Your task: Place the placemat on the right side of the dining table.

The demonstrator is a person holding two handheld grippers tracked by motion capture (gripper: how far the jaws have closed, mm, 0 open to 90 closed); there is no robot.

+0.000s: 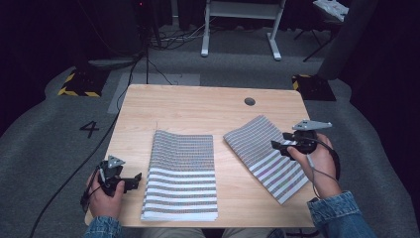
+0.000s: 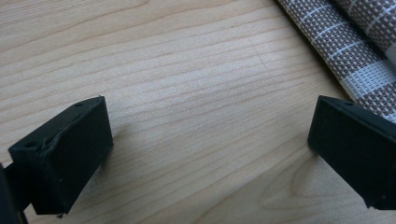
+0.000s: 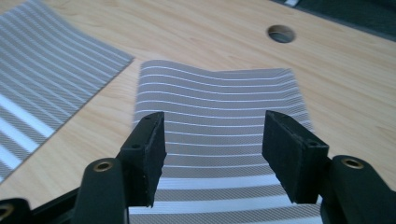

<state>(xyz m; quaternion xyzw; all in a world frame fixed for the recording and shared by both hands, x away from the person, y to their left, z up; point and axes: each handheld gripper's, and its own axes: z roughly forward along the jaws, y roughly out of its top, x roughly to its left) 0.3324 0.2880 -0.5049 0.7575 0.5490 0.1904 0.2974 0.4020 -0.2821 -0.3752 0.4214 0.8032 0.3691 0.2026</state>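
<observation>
Two striped placemats lie on your table: the folded placemat slants across the right half, touching nothing, just beneath your right gripper, whose jaws stand spread with nothing pinched between them; the flat placemat sits at the centre front, well apart from it. Your two grippers count one per hand (the left gripper rests at the front left corner, just beside the flat placemat). The right gripper view adds the table's round hole beyond the folded placemat, while the left gripper view shows spread, empty jaws over bare wood.
</observation>
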